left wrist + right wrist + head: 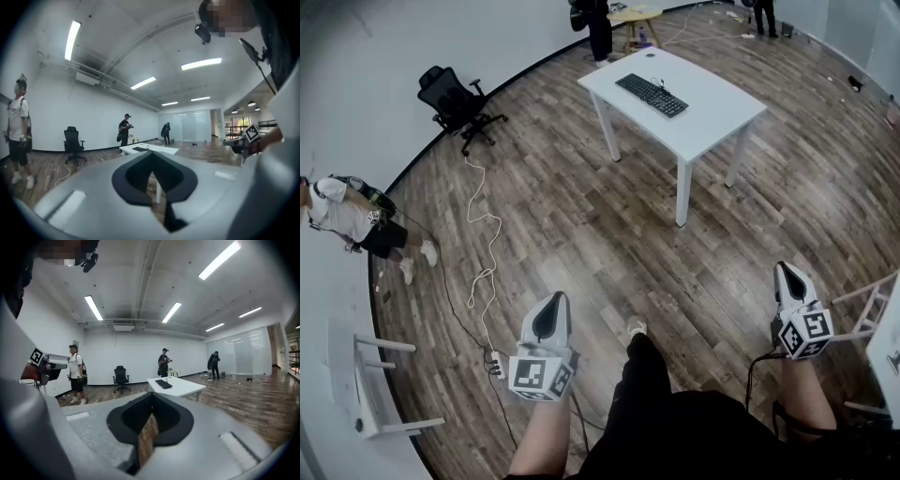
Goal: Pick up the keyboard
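Note:
A black keyboard (652,94) lies on a white table (712,117) far across the room; nothing else is on the tabletop. The right gripper view shows the keyboard (163,384) small on that table (183,386). In the left gripper view it is only a dark strip (139,149). My left gripper (554,298) and right gripper (784,269) are held low in front of me over the wooden floor, well short of the table. Both point toward it. Each gripper's jaws are shut with nothing between them (150,155) (151,397).
A black office chair (455,98) stands by the wall at left. A white cable (485,234) runs over the floor to a power strip (495,365). One person (352,220) stands at left, others (599,28) beyond the table by a wooden stool (635,17). White furniture (375,394) (879,314) flanks me.

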A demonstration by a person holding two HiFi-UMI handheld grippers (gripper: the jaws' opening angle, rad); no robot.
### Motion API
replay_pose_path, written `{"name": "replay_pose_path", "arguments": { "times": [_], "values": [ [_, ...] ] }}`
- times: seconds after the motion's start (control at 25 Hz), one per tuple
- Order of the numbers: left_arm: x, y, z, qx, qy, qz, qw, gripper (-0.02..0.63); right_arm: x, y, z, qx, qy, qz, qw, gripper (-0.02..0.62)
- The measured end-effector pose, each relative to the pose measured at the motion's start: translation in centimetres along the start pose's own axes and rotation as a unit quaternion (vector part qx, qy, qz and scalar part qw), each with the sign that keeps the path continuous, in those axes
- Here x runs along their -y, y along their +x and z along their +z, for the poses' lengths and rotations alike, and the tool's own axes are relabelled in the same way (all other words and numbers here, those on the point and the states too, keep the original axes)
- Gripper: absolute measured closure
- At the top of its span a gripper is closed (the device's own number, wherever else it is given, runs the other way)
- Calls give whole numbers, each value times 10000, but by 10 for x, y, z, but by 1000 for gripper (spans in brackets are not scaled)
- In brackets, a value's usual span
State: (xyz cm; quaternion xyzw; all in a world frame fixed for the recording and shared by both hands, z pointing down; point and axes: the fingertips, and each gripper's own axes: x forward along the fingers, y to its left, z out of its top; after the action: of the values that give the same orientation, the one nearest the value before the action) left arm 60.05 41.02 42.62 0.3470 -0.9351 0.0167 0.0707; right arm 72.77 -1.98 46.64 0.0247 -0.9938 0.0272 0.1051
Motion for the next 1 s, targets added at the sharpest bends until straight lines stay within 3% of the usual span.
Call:
{"name": "replay_pose_path", "arguments": {
  "times": [0.36, 0.56, 0.88, 1.0],
  "values": [
    [-102, 153, 51, 231, 384, -503, 9977, 604, 2, 153, 57, 157, -35, -242, 9996, 594],
    [-150, 210, 66, 269, 368, -557, 9974, 604, -17, 229, 81, 271, -113, -115, 9995, 593],
    [-173, 278, 87, 472, 297, -970, 9937, 604, -32, 298, 99, 462, -174, -79, 9987, 594],
    [-187, 299, 91, 518, 337, -932, 9937, 604, -28, 322, 107, 530, -179, -55, 9984, 594]
  ]
}}
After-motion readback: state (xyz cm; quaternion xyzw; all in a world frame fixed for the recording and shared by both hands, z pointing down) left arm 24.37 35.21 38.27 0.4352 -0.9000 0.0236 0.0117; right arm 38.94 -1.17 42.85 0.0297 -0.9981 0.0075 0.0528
